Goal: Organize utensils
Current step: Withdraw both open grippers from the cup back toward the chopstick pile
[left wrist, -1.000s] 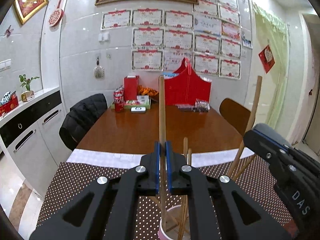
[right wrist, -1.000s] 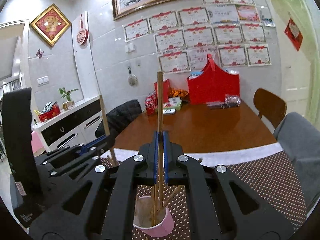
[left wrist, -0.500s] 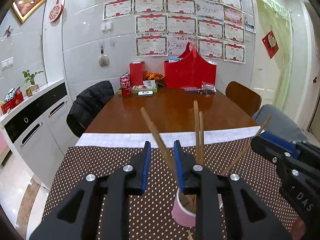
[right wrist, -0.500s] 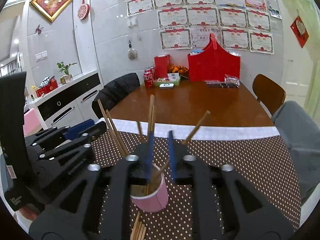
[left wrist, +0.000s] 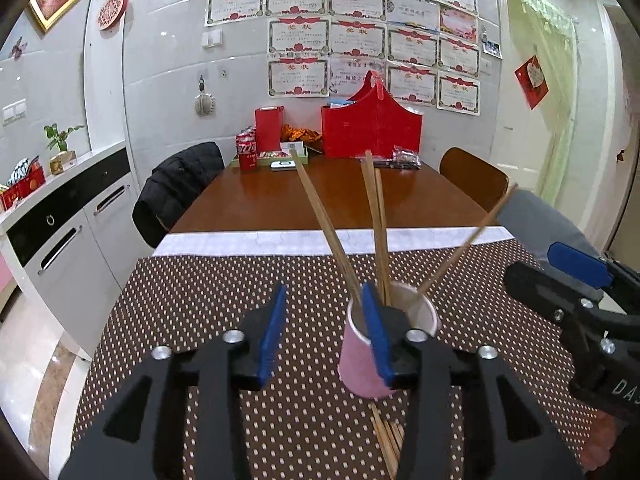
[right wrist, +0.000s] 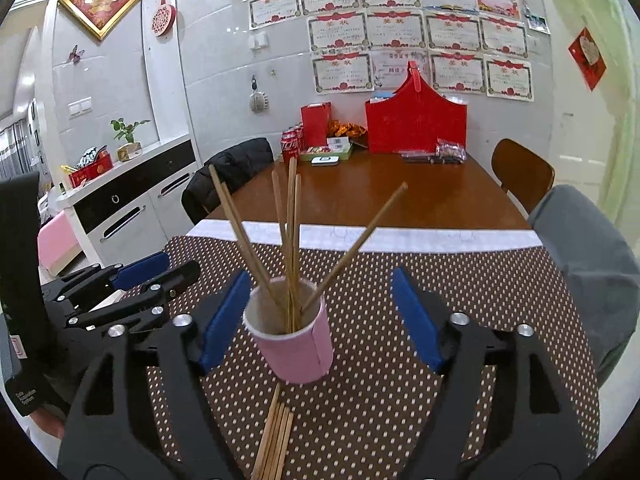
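Observation:
A pink paper cup stands on the dotted mat with several wooden chopsticks leaning in it. More chopsticks lie flat on the mat in front of it. My right gripper is opening; the cup shows between its blue pads, which stay clear of it. My left gripper is also opening, with only mat between its jaws. From the left wrist, the cup sits partly behind the right finger. Each gripper is visible from the other side: the right gripper and the left gripper.
The brown dotted mat covers the near end of a wooden table. At the far end are a red basket, a red box, cans and a phone. A jacket-draped chair stands left, a wooden chair right, grey fabric near it.
A second ago each gripper was shut on an upright chopstick above the cup. Both have since opened and come down; the two chopsticks now lean in the cup.

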`<state>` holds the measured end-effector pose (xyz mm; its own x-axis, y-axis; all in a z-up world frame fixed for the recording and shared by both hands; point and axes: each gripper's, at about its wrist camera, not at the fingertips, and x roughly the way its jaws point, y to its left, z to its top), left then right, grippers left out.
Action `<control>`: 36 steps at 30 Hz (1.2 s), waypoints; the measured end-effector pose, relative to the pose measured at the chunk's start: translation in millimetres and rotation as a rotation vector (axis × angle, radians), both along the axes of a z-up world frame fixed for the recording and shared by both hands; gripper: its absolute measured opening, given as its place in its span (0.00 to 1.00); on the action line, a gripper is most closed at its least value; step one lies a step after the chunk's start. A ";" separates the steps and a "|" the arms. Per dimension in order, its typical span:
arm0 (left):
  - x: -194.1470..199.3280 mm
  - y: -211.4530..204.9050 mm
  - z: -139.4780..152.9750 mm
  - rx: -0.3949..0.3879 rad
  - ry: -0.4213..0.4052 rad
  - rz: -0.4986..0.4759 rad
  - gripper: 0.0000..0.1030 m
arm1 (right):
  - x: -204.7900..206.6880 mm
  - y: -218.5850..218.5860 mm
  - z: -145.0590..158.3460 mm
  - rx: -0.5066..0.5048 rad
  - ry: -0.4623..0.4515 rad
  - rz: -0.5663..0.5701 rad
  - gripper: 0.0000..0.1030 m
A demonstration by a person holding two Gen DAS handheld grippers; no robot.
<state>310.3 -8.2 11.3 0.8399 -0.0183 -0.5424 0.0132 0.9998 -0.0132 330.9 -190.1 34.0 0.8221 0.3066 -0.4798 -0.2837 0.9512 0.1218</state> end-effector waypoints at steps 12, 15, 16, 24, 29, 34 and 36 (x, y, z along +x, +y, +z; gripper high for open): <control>-52.1 1.1 -31.8 -0.007 0.075 0.000 0.63 | -41.3 -9.6 -26.4 0.004 0.061 -0.005 0.86; -60.9 4.0 -43.8 -0.004 0.104 0.014 0.63 | -49.5 -13.2 -38.3 -0.016 0.084 -0.035 0.90; -64.2 5.4 -48.7 -0.005 0.117 0.023 0.63 | -51.2 -15.0 -42.0 -0.025 0.091 -0.052 0.90; -84.2 14.4 -77.6 0.036 0.200 0.087 0.63 | -58.3 -21.9 -84.8 -0.092 0.230 -0.109 0.90; -92.1 12.5 -100.1 0.058 0.296 0.082 0.63 | -65.0 -18.9 -111.2 -0.138 0.280 -0.104 0.90; -94.9 15.0 -125.2 0.052 0.383 0.091 0.63 | -67.4 -7.6 -135.0 -0.196 0.324 -0.073 0.90; -99.9 16.4 -133.8 0.039 0.397 0.082 0.63 | -67.8 -4.5 -143.8 -0.200 0.346 -0.060 0.90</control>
<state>210.3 8.2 -122.5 0.5627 0.0672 -0.8239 -0.0649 0.9972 0.0370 263.1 -194.6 -109.7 0.6150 0.1357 -0.7768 -0.2015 0.9794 0.0116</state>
